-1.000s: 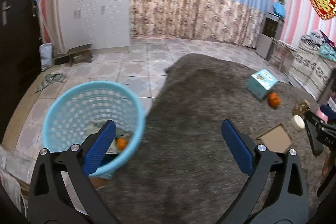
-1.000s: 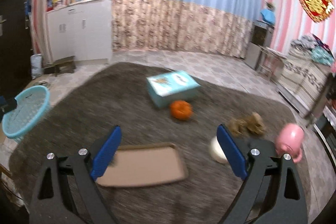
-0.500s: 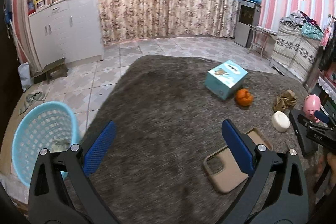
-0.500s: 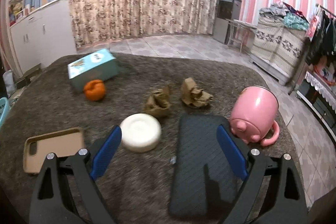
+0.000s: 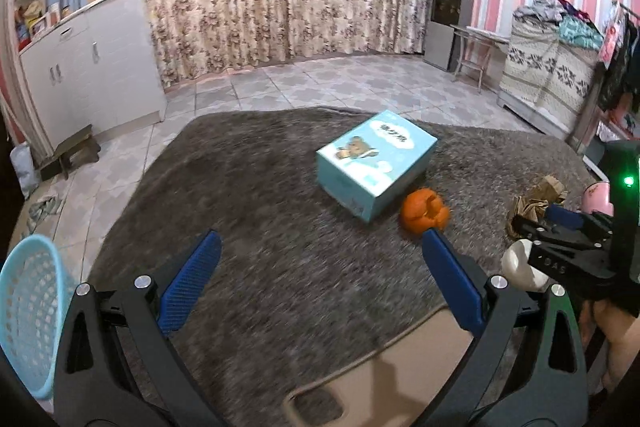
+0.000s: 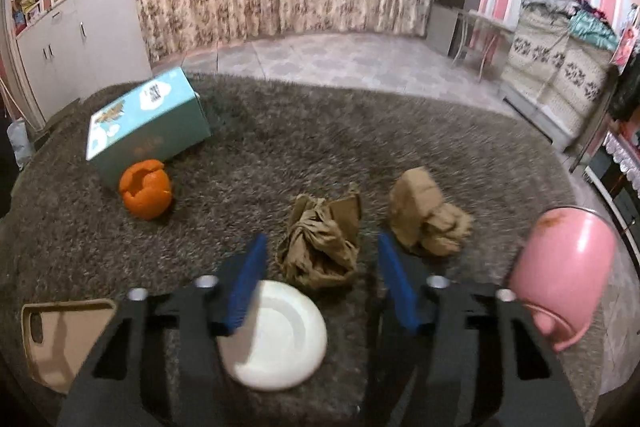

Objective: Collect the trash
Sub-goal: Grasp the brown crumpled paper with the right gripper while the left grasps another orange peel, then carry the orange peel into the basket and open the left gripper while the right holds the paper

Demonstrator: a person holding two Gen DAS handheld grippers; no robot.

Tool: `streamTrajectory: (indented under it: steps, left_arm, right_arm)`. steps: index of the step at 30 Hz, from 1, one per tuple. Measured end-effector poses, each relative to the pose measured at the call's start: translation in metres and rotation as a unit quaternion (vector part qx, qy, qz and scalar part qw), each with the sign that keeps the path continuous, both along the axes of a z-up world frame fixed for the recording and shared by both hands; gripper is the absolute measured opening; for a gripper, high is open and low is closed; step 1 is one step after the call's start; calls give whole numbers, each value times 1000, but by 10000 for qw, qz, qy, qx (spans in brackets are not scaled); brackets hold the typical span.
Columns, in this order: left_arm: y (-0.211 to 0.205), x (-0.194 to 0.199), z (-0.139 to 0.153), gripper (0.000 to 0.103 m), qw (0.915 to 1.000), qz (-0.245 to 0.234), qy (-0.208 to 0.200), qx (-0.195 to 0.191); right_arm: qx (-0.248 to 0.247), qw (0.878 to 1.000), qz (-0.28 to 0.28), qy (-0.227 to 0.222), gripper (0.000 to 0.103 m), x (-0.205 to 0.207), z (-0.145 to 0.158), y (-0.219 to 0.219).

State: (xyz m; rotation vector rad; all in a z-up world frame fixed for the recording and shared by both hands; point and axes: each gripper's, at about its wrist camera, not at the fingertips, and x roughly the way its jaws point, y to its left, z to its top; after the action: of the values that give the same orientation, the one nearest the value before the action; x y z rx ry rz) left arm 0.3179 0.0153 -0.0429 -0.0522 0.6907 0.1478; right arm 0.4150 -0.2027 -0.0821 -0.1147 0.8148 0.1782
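Grey shag carpet [image 6: 280, 155] covers the middle of a tiled room with floral and blue curtains. On it, a crumpled brown paper wad [image 6: 320, 243] lies between the blue pads of the right gripper [image 6: 320, 263], whose jaws are closing; the pads stand either side of it and do not yet press it. A second brown paper wad [image 6: 428, 219] sits just to its right, partly behind the right pad. A white round lid [image 6: 280, 335] lies under the left finger, part of it hidden. An orange peel [image 6: 146, 193] rests against a teal carton [image 6: 148, 115], and a pink mug [image 6: 560, 275] lies tipped at the right, blurred. A tan phone case [image 6: 60, 331] is cut off behind the gripper's frame.

From the left wrist view, the left gripper [image 5: 320, 279] hangs wide open over bare carpet, holding nothing. Only this view shows the blue mesh basket [image 5: 28, 315] at the left edge, off the carpet, well apart from the paper, and a hand [image 5: 612, 339] at the right edge. There the right gripper hides most of the wads.
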Motion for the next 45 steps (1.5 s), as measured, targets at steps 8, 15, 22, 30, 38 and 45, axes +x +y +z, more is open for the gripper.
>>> streamTrajectory:
  steps: [8,15,22,30,38,45]
  left_arm:
    - [-37,36,-18,97,9994,-266,181,103]
    - [-64,63,-44,81,9975,-353,614,-42]
    - [-74,93,-56,71,9944,-407,974,-81]
    - [-75,97,-60,35,9923,-595,1060,-227]
    - [-52,54,-26,29,9942,-686,756,-350]
    - [-5,-24,16,29,9977,-440,418,-290]
  right_arm:
    - [203,9991,-32,-358,40,-19,12,-16]
    - [598,9958,-327,-612,41,-48,30,-61]
    - [848,9935,-501,-572,41,-41,21,-81]
    - [856,9934,-504,-577,41,-42,18,-81]
    - [717,9941,-405,-713,41,-69,29,-69]
    - [743,9938,-184,-809,41,-97,48,-29]
